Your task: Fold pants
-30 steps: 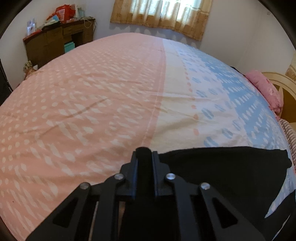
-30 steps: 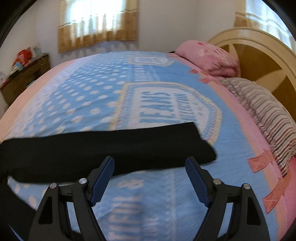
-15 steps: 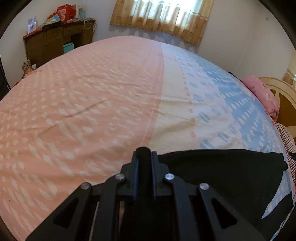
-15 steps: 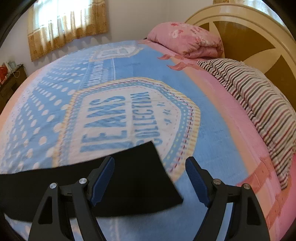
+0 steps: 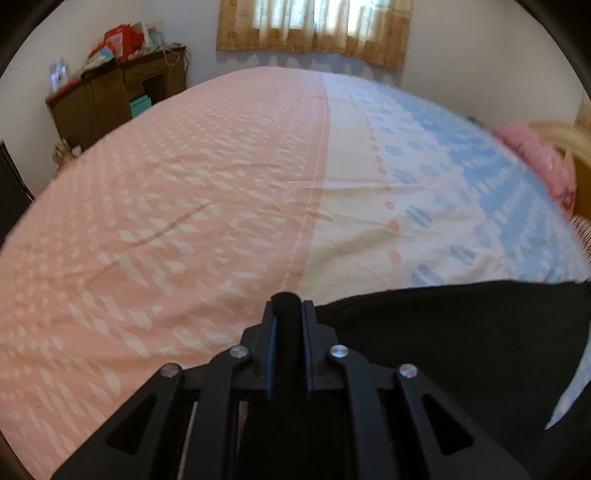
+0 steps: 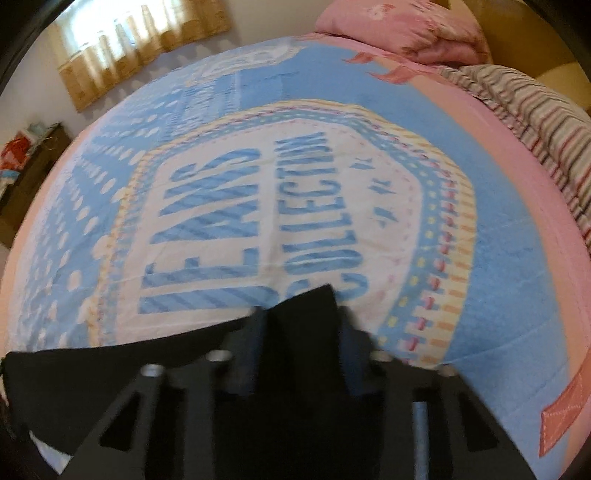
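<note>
Spread over the bed (image 5: 207,206), black pants (image 5: 461,339) are pinched at one end by the left gripper (image 5: 288,306). The right gripper (image 6: 299,317) has just been closing, and the other end is now squeezed between its fingers (image 6: 255,350). Farther back, a pink pillow (image 6: 402,29) is seen.

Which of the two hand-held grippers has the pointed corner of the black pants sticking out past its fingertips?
The right hand-held gripper, its jaws just closed on the black pants corner over the blue lettering. The left hand-held gripper pinches a rolled edge instead.
</note>
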Tool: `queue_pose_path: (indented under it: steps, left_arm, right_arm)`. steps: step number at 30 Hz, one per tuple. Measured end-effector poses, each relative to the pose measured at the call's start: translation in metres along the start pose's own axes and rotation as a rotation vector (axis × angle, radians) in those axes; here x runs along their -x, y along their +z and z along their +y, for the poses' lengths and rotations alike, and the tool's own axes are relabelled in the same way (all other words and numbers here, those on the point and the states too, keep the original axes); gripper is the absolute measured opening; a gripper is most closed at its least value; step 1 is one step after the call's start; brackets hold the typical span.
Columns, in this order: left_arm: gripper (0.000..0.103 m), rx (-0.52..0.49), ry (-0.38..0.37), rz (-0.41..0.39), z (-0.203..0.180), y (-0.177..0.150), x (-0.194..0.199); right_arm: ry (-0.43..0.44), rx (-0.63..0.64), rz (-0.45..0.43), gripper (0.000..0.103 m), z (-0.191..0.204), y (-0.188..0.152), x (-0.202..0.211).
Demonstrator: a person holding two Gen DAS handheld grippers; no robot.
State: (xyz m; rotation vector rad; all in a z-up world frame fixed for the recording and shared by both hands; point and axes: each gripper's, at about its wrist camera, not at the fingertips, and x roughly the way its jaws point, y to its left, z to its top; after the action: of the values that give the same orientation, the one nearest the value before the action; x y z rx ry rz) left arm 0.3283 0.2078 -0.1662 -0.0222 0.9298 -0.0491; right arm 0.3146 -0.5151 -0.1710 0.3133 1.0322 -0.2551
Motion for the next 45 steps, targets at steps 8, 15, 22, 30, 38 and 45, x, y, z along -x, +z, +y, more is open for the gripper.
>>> queue_pose_path:
  steps: [8,15,22,30,38,45]
  left_arm:
    - [0.010,-0.160,0.093,-0.133,-0.024,0.003,0.035]
    - [0.010,0.030,-0.079,-0.216,0.024,-0.005,0.073]
    - [0.010,0.087,-0.233,-0.299,0.033,-0.034,0.107]
    - [0.010,0.088,-0.345,-0.323,0.052,-0.090,0.137]
    - [0.011,0.095,-0.405,-0.321,0.065,-0.125,0.152]
    - [0.016,0.048,-0.373,-0.265,0.062,-0.135,0.152]
  right_arm:
    - [0.043,0.076,-0.140,0.008,0.019,-0.011,0.059]
    - [0.106,0.107,-0.326,0.008,0.005,-0.055,0.146]
    - [0.192,0.100,-0.468,0.008,-0.022,-0.119,0.210]
    - [0.249,0.084,-0.486,0.008,-0.050,-0.198,0.229]
    - [0.262,0.082,-0.433,0.008,-0.064,-0.258,0.229]
    - [0.218,0.088,-0.327,0.011,-0.071,-0.277,0.223]
